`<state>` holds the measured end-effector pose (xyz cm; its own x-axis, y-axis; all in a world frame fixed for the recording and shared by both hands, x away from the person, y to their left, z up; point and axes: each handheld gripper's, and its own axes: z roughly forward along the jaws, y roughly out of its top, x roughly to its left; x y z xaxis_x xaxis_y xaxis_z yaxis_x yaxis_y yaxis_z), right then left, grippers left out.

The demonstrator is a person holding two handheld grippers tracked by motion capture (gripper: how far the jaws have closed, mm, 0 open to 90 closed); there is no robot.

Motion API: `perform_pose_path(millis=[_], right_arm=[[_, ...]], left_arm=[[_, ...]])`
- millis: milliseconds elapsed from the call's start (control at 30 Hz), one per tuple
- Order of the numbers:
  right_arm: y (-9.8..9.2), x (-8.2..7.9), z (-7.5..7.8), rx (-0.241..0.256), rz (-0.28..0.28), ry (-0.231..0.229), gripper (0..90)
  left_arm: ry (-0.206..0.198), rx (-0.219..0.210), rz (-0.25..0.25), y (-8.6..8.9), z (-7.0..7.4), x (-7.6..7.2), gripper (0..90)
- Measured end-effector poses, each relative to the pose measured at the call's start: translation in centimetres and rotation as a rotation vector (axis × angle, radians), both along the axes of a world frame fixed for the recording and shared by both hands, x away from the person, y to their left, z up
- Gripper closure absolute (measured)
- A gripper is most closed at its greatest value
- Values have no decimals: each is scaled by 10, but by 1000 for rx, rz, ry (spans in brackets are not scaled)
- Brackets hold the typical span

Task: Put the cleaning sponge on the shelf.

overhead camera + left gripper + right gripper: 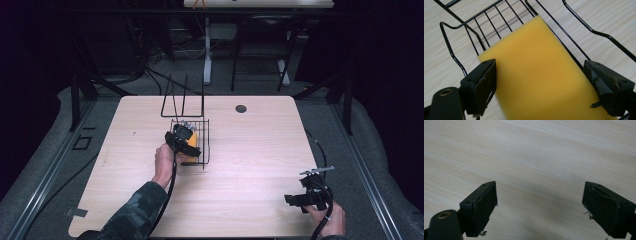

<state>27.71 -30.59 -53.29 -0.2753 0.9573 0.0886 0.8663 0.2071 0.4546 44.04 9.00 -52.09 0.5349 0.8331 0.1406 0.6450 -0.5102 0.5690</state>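
A yellow sponge [193, 143] [536, 70] lies inside a black wire basket [205, 131] [596, 32] near the middle of the wooden table [250, 165]. My left gripper [186, 138] [539, 65] reaches into the basket from its near side. Its jaws stand wide apart on either side of the sponge, about as wide as the sponge itself, so it is open. My right gripper [296, 200] [540, 185] hovers over bare wood at the table's near right corner, open with nothing between its jaws.
Tall wire prongs [182, 100] rise from the basket's far side. A dark round grommet [241, 108] sits in the tabletop near the far edge. Behind the table stand a white desk leg [207, 55] and cables on the floor.
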Motion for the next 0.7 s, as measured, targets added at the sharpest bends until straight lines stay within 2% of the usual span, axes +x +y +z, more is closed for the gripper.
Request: perform_pose_path(millis=[200, 400, 500, 700], right_arm=[[0, 0, 0, -2, 1, 1, 121], [1, 0, 0, -2, 3, 1, 121], [1, 0, 0, -3, 3, 2, 120], [1, 0, 0, -3, 3, 2, 121]], left_arm=[[0, -24, 2, 2, 1, -2, 85], [2, -28, 4, 3, 3, -3, 10], [-16, -33, 7, 4, 5, -5, 4], [-20, -48, -2, 8, 12, -10, 3]])
